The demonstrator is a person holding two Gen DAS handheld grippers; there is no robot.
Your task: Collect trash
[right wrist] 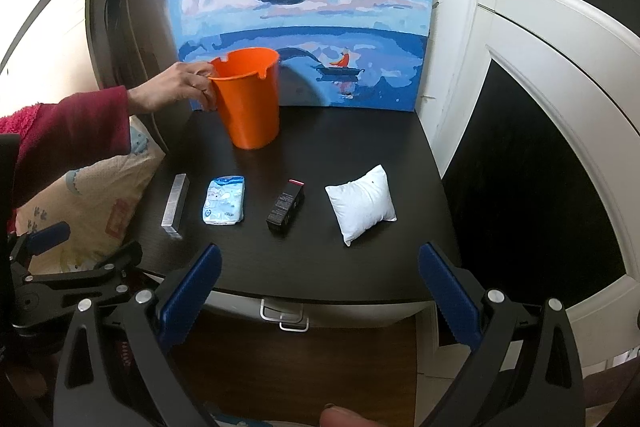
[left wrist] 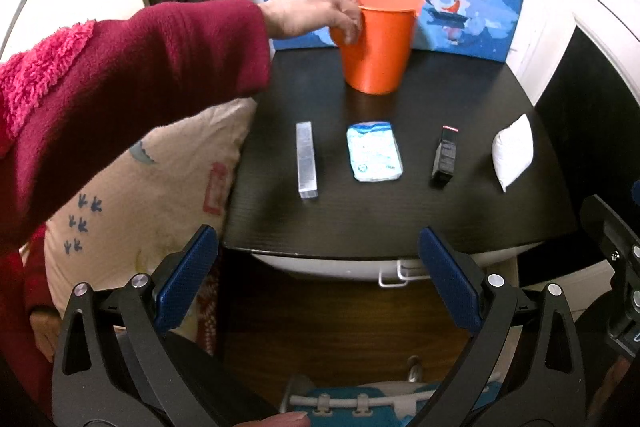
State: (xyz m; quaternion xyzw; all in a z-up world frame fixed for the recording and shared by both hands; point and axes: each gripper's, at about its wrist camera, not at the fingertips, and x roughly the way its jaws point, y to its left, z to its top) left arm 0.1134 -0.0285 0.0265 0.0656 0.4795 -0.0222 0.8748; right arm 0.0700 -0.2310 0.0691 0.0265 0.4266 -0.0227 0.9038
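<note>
On the black table, a bare hand in a red sleeve grips the rim of the tilted orange bin at the back left. In front of the bin runs a row: silver box, blue tissue pack, black box, white pillow. The left gripper and right gripper hover at the near edge, jaws spread, holding nothing

A home room is being shown: a whale painting is being leaned against a white panelled wall behind a small dark counter, a printed cushion being propped beside it.
</note>
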